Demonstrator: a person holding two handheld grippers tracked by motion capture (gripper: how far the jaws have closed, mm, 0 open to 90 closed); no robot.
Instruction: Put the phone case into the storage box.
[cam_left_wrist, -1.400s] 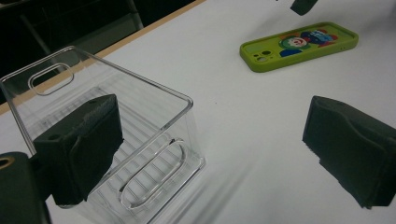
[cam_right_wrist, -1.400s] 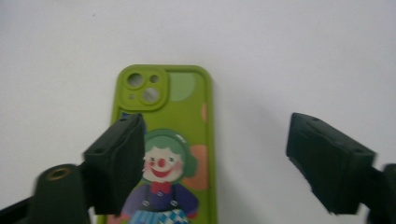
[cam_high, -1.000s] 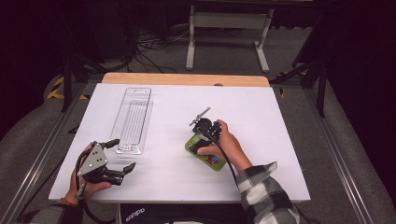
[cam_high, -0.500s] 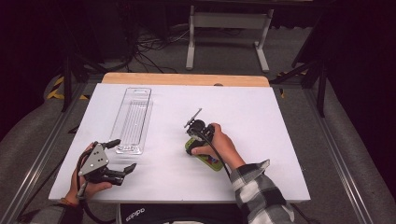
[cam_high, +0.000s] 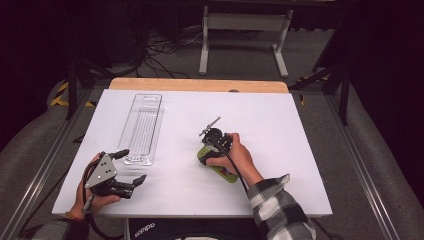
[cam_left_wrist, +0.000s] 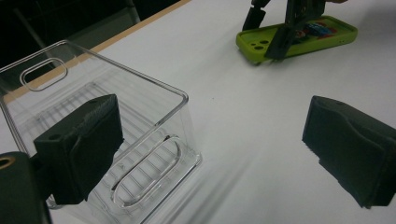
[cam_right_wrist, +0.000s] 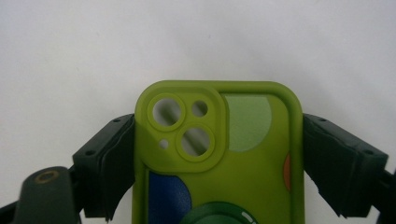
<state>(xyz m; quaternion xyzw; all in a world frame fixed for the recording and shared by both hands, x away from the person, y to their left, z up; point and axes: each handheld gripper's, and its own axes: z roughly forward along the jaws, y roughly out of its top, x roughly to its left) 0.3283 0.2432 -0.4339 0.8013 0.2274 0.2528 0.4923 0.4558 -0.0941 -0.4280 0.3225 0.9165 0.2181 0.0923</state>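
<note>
Right gripper closing on a lime-green silicone phone case lying flat on the white table.
Case lying back-side up, right of centre, well apart from the long clear plastic tray. Jaws just closing around it, pads flush against both long sides; cannot tell whether squeezing yet. Left gripper resting by the tray's near end, jaws spread wide, holding nothing. For a clean pickup: keep jaws square to the long sides and low near the table, squeeze gently since the soft case likely flexes, then lift straight up.
</note>
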